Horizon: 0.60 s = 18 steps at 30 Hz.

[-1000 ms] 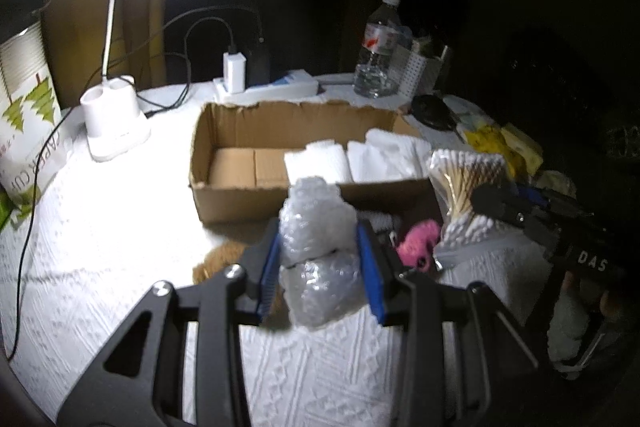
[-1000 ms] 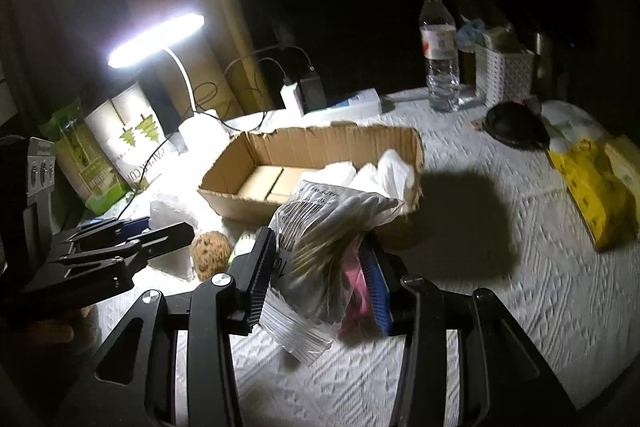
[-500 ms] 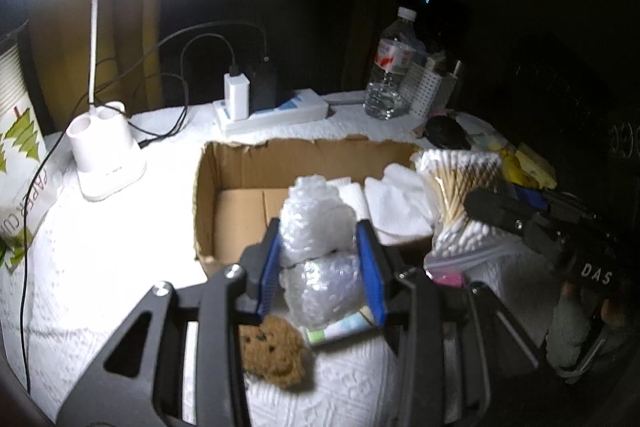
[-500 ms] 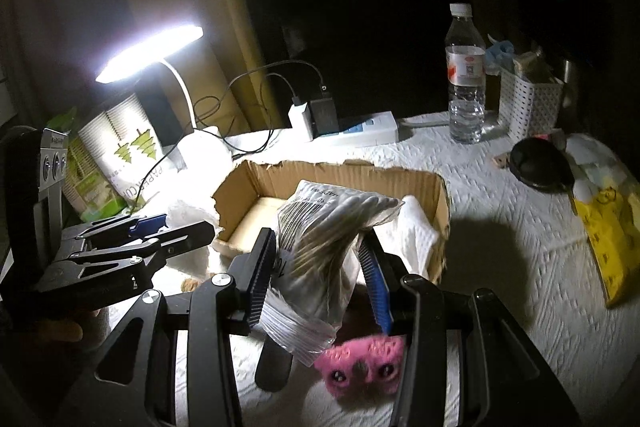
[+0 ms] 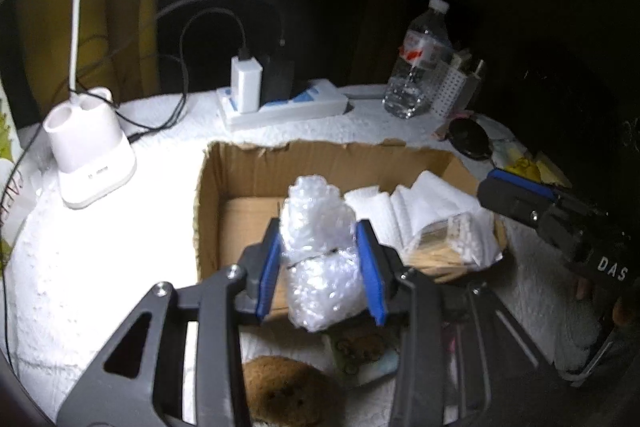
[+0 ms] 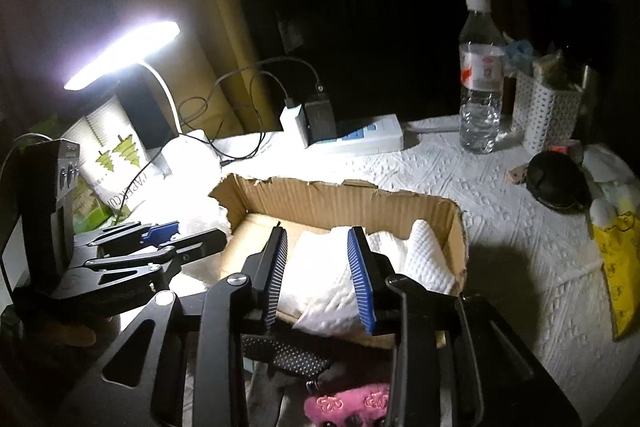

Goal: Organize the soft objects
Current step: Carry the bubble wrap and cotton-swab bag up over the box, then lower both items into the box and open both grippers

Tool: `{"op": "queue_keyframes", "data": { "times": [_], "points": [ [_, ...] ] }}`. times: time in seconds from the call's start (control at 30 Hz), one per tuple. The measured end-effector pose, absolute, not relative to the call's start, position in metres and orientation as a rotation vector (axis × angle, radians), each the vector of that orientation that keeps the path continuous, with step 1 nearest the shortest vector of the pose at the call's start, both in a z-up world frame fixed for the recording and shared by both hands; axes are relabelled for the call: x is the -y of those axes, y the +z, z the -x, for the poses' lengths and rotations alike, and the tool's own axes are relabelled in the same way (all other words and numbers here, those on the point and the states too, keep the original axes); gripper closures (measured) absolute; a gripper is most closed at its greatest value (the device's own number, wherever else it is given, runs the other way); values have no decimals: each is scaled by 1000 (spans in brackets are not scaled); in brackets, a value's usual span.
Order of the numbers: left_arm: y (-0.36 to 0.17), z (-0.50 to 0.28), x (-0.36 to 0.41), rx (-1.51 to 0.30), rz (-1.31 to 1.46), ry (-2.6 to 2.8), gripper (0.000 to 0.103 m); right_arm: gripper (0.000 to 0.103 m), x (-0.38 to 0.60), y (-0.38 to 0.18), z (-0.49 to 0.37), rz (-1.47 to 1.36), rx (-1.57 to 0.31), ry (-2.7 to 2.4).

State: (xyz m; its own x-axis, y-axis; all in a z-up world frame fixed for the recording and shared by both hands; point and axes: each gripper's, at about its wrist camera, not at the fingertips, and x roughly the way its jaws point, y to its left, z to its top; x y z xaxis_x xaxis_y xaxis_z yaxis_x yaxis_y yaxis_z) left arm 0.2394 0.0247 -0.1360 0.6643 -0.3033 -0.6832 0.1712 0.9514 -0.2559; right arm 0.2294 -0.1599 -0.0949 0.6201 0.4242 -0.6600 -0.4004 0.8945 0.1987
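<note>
The left tongs (image 5: 320,269) are clenched on a wad of bubble wrap (image 5: 318,251), their blue pads pressed into its sides; the wad hangs over the near wall of the cardboard box (image 5: 320,163), its upper half reaching over the box's open interior. The right tongs (image 6: 320,277) stand spread with nothing gripped between them, held above the box's near right part (white cloth shows through the gap).

Inside the box, folded white towels (image 5: 420,203) fill the right side, and a clear bag of cotton swabs (image 5: 444,243) lies on them at the near right corner; the left part of the box floor is bare cardboard. Just in front of the box, on the white-covered table (image 5: 100,247), lie a brown sponge (image 5: 288,391) and, beside it, a small flat packet (image 5: 368,351). Below the right tongs sit a dark dotted piece of fabric (image 6: 288,355) and a pink plush item (image 6: 348,403).

Farther back stand a lamp base (image 5: 90,155) at the left, a power strip (image 5: 288,107) with chargers plugged in, a water bottle (image 6: 480,83) and a perforated white basket (image 6: 548,111). A yellow bag (image 6: 616,259) lies at the right edge of the table.
</note>
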Motion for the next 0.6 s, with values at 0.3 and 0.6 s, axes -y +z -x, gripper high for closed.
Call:
{"op": "queue_keyframes", "data": {
  "times": [0.3, 0.6],
  "points": [
    [-154, -256, -27, -864, 202, -267, 64, 70, 158, -117, -242, -43, -829, 463],
    [-148, -254, -29, -852, 206, -242, 37, 70, 160, -117, -240, -50, -830, 456]
  ]
}}
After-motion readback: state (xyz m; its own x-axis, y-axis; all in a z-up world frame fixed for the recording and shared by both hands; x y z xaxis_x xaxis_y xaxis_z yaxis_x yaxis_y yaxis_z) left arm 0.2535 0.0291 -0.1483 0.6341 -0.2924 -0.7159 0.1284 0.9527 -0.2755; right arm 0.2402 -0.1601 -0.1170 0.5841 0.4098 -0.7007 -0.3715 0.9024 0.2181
